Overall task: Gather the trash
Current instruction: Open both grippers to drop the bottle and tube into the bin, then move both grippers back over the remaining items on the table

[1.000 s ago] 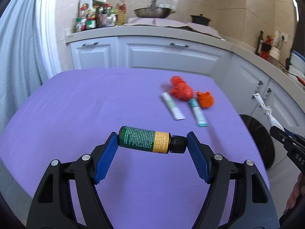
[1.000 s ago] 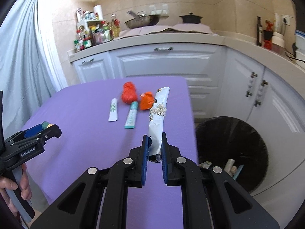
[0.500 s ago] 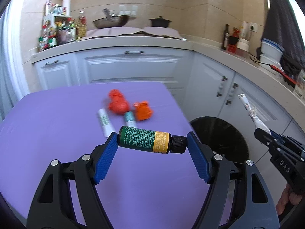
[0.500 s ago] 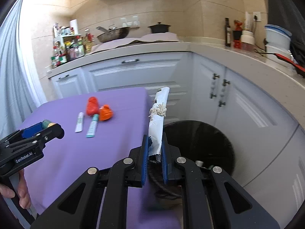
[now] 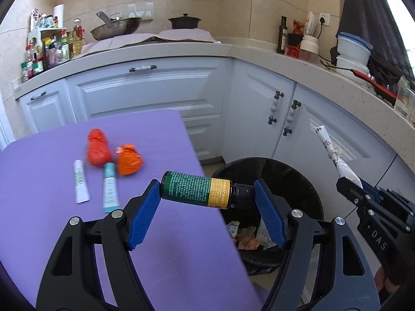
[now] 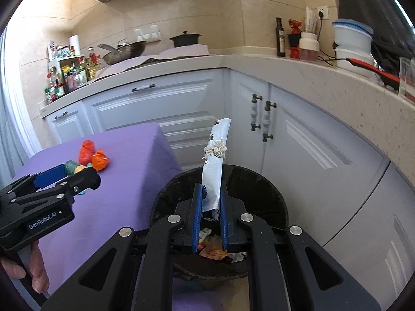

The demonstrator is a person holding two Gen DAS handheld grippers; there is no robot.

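My left gripper (image 5: 207,194) is shut on a green and yellow bottle (image 5: 197,193) with a black cap, held sideways over the right edge of the purple table (image 5: 52,228). My right gripper (image 6: 210,202) is shut on a rolled white wrapper (image 6: 216,160) tied with string, held upright above the black trash bin (image 6: 259,184). The bin (image 5: 298,181) holds several scraps. The wrapper (image 5: 334,155) and right gripper (image 5: 348,184) show at the right of the left wrist view. Two orange crumpled pieces (image 5: 98,147) (image 5: 129,159) and two small tubes (image 5: 81,181) (image 5: 110,188) lie on the table.
White cabinets (image 5: 145,96) and a stone counter (image 6: 324,77) wrap around the back and right. The counter carries a wok (image 5: 116,27), a pot (image 5: 184,22), spice jars (image 5: 49,49) and stacked containers (image 6: 352,44). The bin stands on the floor between table and cabinets.
Both grippers have swung right from over the table toward the bin. The right gripper with the wrapper now hangs over the bin mouth; the left, with the bottle, is at the table's right edge.
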